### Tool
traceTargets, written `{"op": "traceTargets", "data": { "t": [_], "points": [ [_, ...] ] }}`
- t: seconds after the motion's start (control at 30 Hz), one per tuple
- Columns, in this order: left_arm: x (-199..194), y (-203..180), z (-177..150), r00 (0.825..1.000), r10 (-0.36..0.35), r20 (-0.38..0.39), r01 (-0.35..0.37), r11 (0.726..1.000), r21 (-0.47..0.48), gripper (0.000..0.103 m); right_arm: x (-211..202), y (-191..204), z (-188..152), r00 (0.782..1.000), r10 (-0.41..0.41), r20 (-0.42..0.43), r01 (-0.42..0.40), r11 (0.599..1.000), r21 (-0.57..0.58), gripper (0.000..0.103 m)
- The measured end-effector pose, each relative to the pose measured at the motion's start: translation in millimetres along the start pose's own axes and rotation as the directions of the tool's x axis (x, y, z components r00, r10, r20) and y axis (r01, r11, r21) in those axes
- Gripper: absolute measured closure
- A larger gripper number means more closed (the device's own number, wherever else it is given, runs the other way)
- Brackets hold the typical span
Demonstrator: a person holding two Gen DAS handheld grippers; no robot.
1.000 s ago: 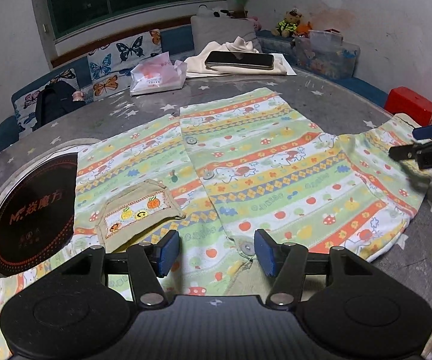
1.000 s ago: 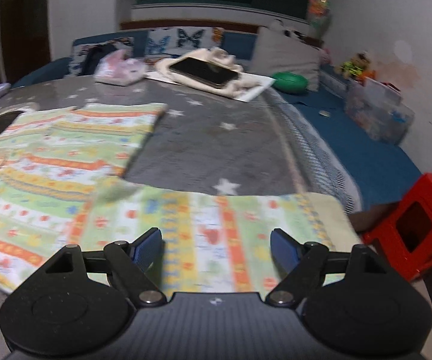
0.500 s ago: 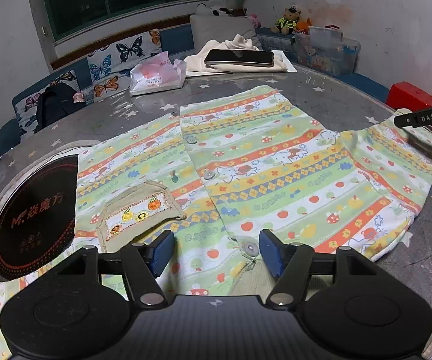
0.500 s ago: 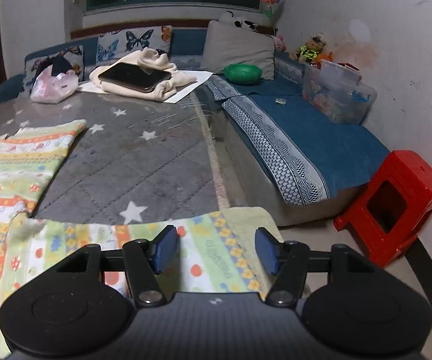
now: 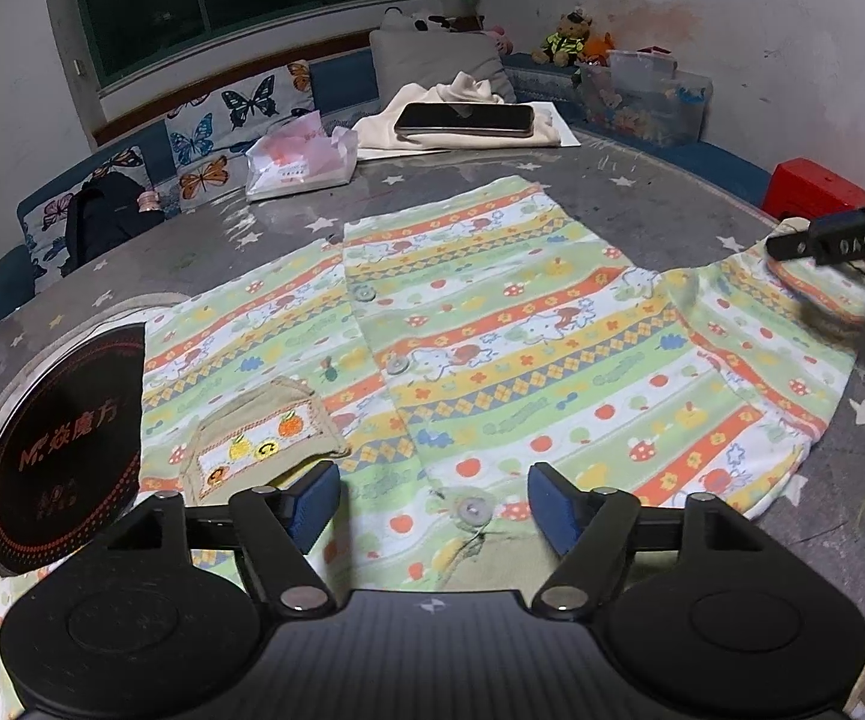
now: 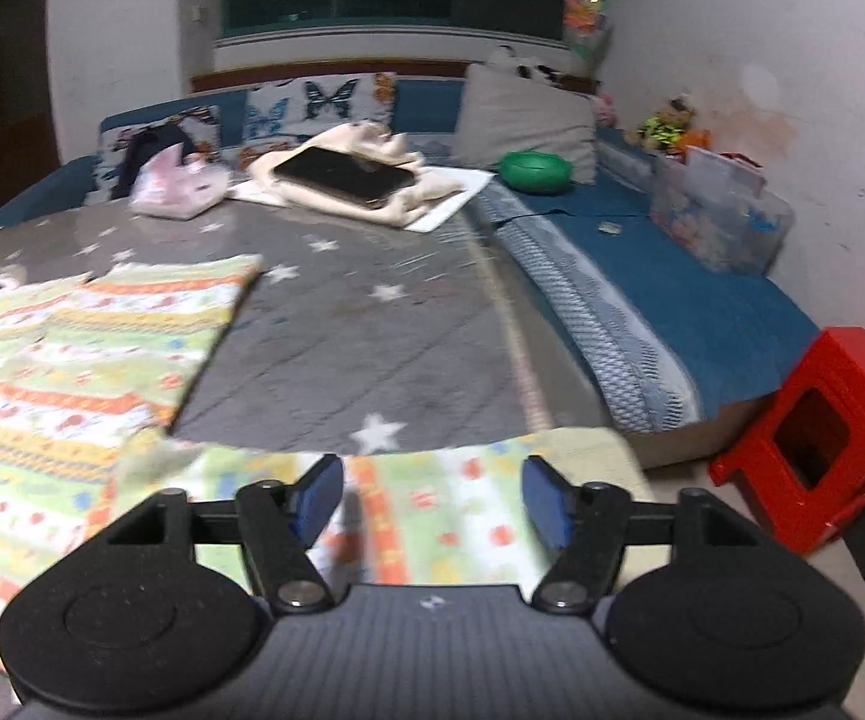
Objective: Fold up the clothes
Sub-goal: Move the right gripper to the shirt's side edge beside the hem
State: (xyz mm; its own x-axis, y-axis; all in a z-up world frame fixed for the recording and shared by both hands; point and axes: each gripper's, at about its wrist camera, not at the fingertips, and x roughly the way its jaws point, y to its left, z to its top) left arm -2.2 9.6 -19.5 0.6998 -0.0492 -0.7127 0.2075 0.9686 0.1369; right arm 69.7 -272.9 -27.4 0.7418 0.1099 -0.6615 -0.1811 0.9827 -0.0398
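Note:
A child's striped green, orange and yellow shirt [image 5: 522, 348] lies flat and buttoned on the grey starred table [image 5: 642, 204], with a small beige pocket [image 5: 258, 444] on its left side. My left gripper [image 5: 432, 504] hovers over the shirt's near edge by a button. Its jaws are opening and its pads touch nothing. My right gripper [image 6: 432, 498] is over the end of the right sleeve [image 6: 468, 504], near the table's edge. Its jaws are opening, with the cloth below them, not pinched. In the left wrist view the right gripper [image 5: 840, 240] shows above that sleeve [image 5: 792, 324].
A black round cooktop [image 5: 60, 450] is set in the table to the left. At the back lie a phone [image 5: 462, 120] on cream cloth and a pink tissue pack [image 5: 300, 162]. A red stool [image 6: 822, 438] and a blue sofa [image 6: 702, 312] stand past the table's right edge.
The left jaws have widened over the same spot. The right jaws narrowed, then widened; its view swung right, then back left. The sleeve end has shifted slightly under the right gripper.

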Motion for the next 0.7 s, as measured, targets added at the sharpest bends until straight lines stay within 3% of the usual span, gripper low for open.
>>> {"op": "traceTargets", "data": {
  "t": [0.2,0.53,0.7],
  "points": [
    [2.2,-7.4,-2.8,1.000,-0.008,-0.010,0.008,1.000,0.003,0.028,2.4,15.9,-13.3,0.999,0.030,-0.017,-0.030,0.999,-0.013,0.026],
    [2.1,4.8,7.0,1.000,0.014,0.013,-0.013,0.999,-0.045,0.028,2.2,13.1,-20.9,0.999,0.027,-0.021,-0.026,0.999,0.028,0.000],
    [8.9,7.5,8.3,1.000,0.018,-0.007,-0.018,0.998,-0.052,0.028,2.3,11.2,-25.2,1.000,0.029,-0.005,-0.029,0.999,0.044,0.000]
  ]
}}
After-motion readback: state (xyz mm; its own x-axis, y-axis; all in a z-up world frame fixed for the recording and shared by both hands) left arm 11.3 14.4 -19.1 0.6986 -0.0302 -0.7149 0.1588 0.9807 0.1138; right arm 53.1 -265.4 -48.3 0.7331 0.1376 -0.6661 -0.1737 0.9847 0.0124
